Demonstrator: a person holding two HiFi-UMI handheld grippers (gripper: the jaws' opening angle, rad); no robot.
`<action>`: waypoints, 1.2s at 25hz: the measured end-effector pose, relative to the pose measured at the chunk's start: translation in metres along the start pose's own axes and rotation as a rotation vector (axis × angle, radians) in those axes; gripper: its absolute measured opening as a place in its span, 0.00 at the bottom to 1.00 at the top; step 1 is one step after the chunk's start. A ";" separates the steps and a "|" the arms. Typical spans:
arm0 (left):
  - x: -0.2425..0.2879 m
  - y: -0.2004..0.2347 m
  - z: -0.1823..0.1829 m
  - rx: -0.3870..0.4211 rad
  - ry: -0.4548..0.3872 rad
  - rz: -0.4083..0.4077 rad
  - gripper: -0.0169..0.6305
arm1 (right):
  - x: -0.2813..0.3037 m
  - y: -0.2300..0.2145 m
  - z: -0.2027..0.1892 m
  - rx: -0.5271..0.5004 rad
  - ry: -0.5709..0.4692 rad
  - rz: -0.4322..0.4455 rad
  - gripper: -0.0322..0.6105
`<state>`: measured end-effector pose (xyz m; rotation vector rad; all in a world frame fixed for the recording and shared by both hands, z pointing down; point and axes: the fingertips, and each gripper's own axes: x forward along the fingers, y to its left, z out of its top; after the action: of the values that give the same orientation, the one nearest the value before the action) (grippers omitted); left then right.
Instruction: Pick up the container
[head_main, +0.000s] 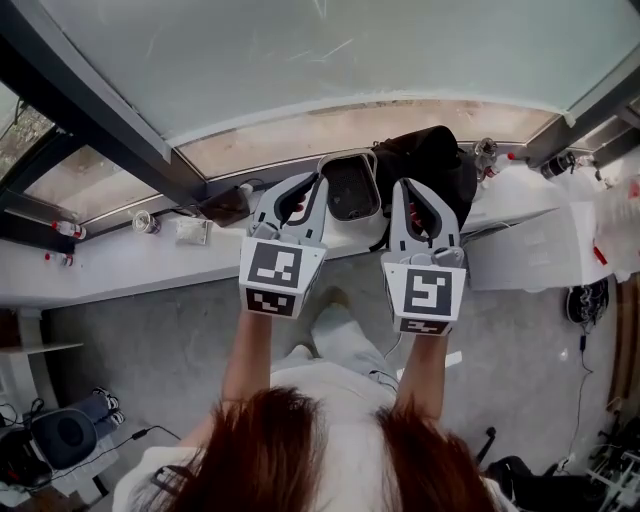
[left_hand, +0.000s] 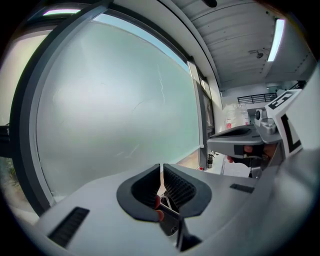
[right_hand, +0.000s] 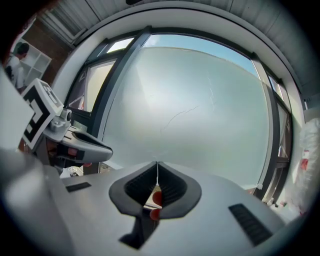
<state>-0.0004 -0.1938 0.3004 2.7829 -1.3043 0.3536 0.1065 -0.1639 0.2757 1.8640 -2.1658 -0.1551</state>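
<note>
The container (head_main: 350, 187), a rounded rectangular tub with a white rim and a dark inside, sits on the white ledge (head_main: 120, 265) under the frosted window. My left gripper (head_main: 298, 186) is held just left of it and my right gripper (head_main: 412, 188) just right of it, both above the ledge and not touching the tub. In the left gripper view the left gripper (left_hand: 161, 168) is shut with nothing between its ribbed pads. The right gripper (right_hand: 157, 166) is likewise shut and empty in its own view. Both gripper views face the window glass, and neither shows the container.
A black bag (head_main: 432, 162) lies behind the right gripper. On the ledge are a small jar (head_main: 147, 222), a packet (head_main: 192, 230), a brown object (head_main: 228, 206), small bottles (head_main: 486, 152) and white sheets (head_main: 530, 248). Grey floor lies below, with a black round object (head_main: 60, 436) at bottom left.
</note>
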 end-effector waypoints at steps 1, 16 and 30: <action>0.007 0.002 -0.001 -0.004 0.000 0.009 0.06 | 0.006 -0.005 -0.002 -0.010 0.001 0.003 0.09; 0.064 0.006 -0.040 -0.025 0.085 0.103 0.06 | 0.064 -0.027 -0.052 -0.048 0.062 0.114 0.09; 0.084 0.015 -0.069 -0.044 0.129 0.123 0.06 | 0.094 -0.013 -0.083 -0.039 0.121 0.187 0.09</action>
<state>0.0269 -0.2572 0.3852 2.6030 -1.4378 0.4949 0.1302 -0.2504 0.3646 1.5964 -2.2212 -0.0442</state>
